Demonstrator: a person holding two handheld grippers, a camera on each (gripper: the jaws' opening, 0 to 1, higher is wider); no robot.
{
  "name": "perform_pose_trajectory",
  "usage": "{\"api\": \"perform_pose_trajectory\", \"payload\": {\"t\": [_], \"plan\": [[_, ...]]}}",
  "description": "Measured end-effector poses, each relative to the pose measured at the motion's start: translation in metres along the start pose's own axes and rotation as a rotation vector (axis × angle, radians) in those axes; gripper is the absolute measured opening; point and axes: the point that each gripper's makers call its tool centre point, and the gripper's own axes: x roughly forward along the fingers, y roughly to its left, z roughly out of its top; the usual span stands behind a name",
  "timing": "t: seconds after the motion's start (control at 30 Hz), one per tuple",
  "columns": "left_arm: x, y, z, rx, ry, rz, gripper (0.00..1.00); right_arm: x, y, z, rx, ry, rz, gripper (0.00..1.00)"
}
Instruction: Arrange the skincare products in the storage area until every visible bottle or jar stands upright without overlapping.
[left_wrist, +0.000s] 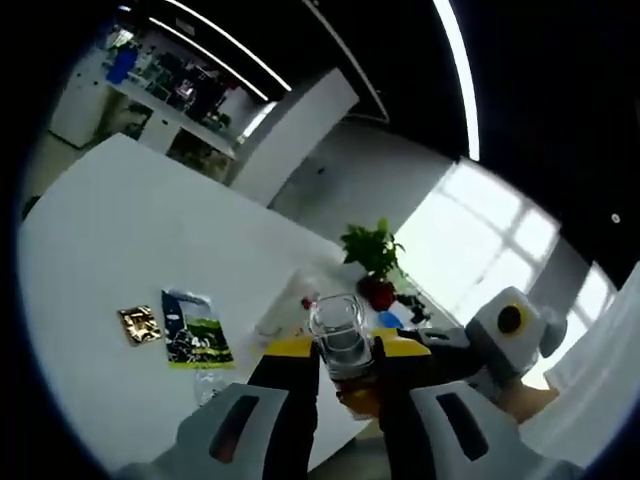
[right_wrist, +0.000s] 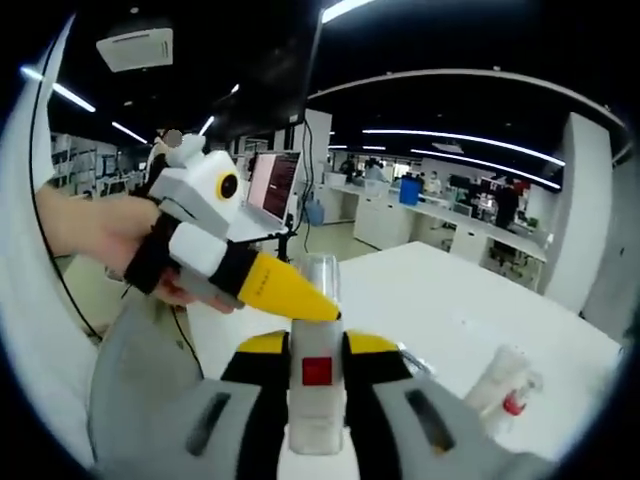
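Observation:
My left gripper (left_wrist: 345, 348) is shut on the clear glass end of a bottle (left_wrist: 340, 335), held up above the white table (left_wrist: 120, 220). In the right gripper view my right gripper (right_wrist: 317, 350) is shut on the bottle's white body with a red label (right_wrist: 316, 400). Its clear top (right_wrist: 320, 272) reaches the yellow tip of the left gripper (right_wrist: 298, 298), which a hand holds. The right gripper (left_wrist: 470, 345) comes in from the right, close under the glass. A clear bottle with a red cap (right_wrist: 500, 385) lies on its side on the table.
A gold sachet (left_wrist: 140, 323) and a blue-green packet (left_wrist: 195, 330) lie flat on the table. A clear bottle (left_wrist: 285, 312) lies beyond them. A potted plant (left_wrist: 373, 258) stands at the far edge. A laptop (right_wrist: 272, 190) stands behind the left gripper.

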Motion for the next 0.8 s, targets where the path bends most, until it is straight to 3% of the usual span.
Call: {"api": "perform_pose_trajectory", "payload": {"t": [0.2,0.4,0.63,0.8], "plan": [[0.003,-0.009,0.0,0.082,0.047,-0.026,0.17,-0.006,0.0,0.0,0.034,-0.013,-0.01,0.2],[0.005,-0.022,0.0,0.241,0.147,-0.086,0.16,-0.013,0.001,-0.001,0.04,-0.031,0.007,0.22],[0.01,-0.05,0.003,0.452,0.254,-0.213,0.16,-0.03,-0.001,0.0,0.033,-0.062,0.071,0.24],[0.014,-0.062,0.0,0.536,0.326,-0.281,0.16,-0.035,-0.002,-0.004,0.042,-0.06,0.095,0.24]]}}
